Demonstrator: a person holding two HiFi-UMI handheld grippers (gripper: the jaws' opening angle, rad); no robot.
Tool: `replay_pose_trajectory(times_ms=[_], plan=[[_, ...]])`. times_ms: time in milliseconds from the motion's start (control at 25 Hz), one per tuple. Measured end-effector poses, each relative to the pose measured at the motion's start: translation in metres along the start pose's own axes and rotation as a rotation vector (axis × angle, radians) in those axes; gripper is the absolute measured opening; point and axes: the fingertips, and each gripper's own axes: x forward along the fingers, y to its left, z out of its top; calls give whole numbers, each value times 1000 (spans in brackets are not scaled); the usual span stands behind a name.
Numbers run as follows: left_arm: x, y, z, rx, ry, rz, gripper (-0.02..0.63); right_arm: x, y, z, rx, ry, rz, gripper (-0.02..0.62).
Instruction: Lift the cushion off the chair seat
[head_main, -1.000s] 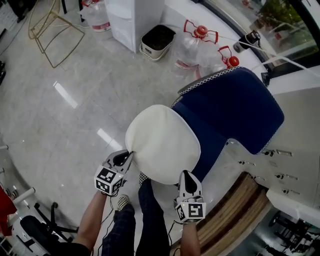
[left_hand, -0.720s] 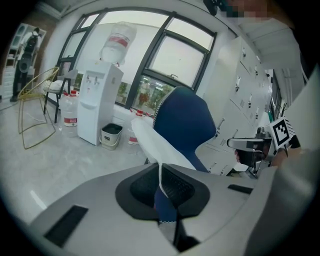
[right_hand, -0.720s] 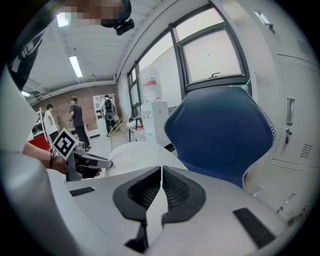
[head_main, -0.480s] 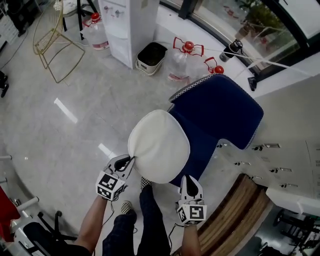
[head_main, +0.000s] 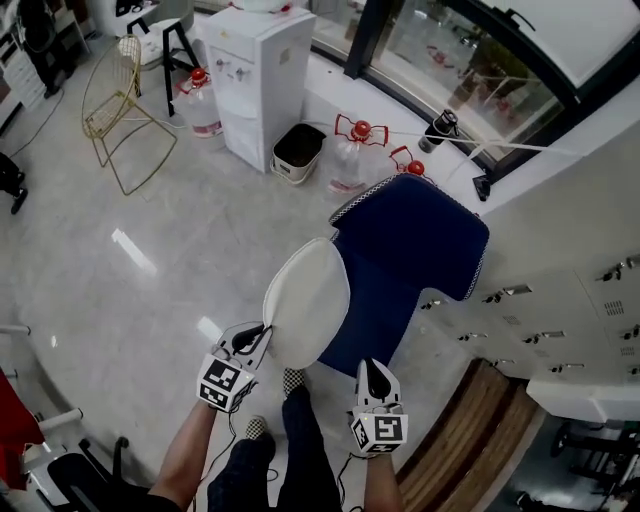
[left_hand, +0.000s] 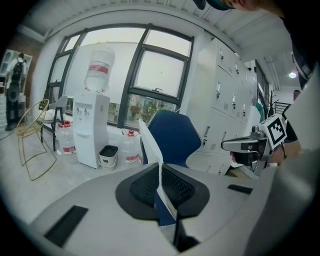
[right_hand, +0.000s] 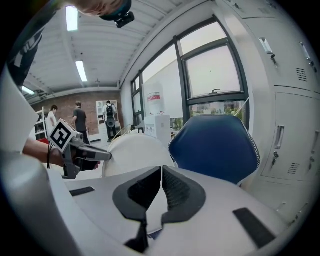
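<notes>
Pinching the cushion (head_main: 305, 300) by its near rim, the left gripper (head_main: 258, 333) and right gripper (head_main: 372, 368) each have jaws clamped tight on that edge, and it hangs tilted, raised off the seat just in front of the blue chair (head_main: 405, 240). Bare floor (head_main: 150, 250) lies wide open to the left; cabinets (head_main: 560, 300) crowd the chair's right. By the window a bin (head_main: 283, 165) shows only a dark inside, with two clear jugs (head_main: 350, 165) beside it, fill uncertain.
</notes>
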Motion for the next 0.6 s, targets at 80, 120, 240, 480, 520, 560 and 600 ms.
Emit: replay_pose_trajectory(times_ms=[80, 120, 240, 480, 520, 560, 600], plan=[[-14, -4, 13, 19, -9, 9, 28, -8, 5, 13, 1, -20, 2, 32], [-21, -5, 20, 28, -14, 15, 28, -12, 8, 20, -3, -30, 3, 32], [-47, -12, 39, 40, -26, 33, 26, -28, 16, 41, -4, -56, 8, 31], [-102, -21, 77, 50, -51, 85, 26, -55, 31, 81, -6, -98, 20, 32], [-113, -23, 82, 49, -54, 93, 26, -60, 35, 88, -10, -103, 26, 32], [-123, -25, 87, 48, -57, 101, 26, -64, 40, 95, -14, -108, 33, 32], [-132, -26, 93, 46, -61, 109, 26, -68, 44, 102, -19, -113, 41, 32]])
